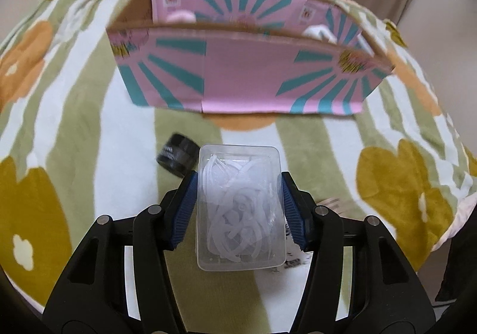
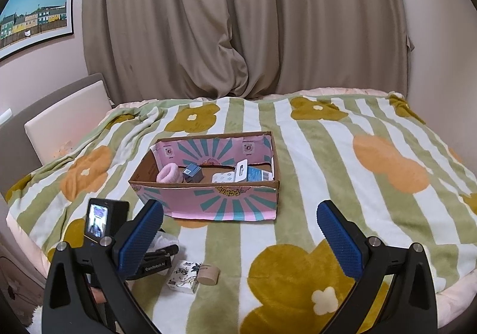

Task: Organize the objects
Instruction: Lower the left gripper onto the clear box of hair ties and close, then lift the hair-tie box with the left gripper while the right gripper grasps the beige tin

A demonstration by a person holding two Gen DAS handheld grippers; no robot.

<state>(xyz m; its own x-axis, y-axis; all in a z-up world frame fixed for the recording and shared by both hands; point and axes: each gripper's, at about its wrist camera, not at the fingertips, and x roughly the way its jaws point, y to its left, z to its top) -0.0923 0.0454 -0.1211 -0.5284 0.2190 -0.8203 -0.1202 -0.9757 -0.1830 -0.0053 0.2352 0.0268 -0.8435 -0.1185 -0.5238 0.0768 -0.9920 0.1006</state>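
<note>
We see a flowered blanket (image 2: pixel 328 155) over the bed, pink cardboard box (image 2: pixel 208 203) mid-bed. Left tool (image 1: pixel 238 200) is clamped on a clear plastic case (image 1: pixel 238 209), near the box. Right tool (image 2: pixel 240 241) stands apart, empty. Black jar (image 1: pixel 177 155) lies just left.

The box (image 2: pixel 208 185) sits on the bed (image 2: pixel 342 173), near the middle. Behind the bed hangs a curtain (image 2: pixel 238 21). In the box, a fluffy sock (image 2: pixel 168 173) lies at the left end, a small cube box (image 2: pixel 193 173) is just right of it, and a flat pack (image 2: pixel 243 173) and a card (image 2: pixel 259 175) lie at the right end. Nearer the front edge of the bed, before the box, the left claw (image 1: pixel 238 209) has a clear case (image 1: pixel 240 209) between its pads. A small jar (image 1: pixel 178 153) lies just left of the case. A tissue pack (image 2: pixel 183 277) and a little roll (image 2: pixel 208 273) lie side by side, touching, near the front left corner.
</note>
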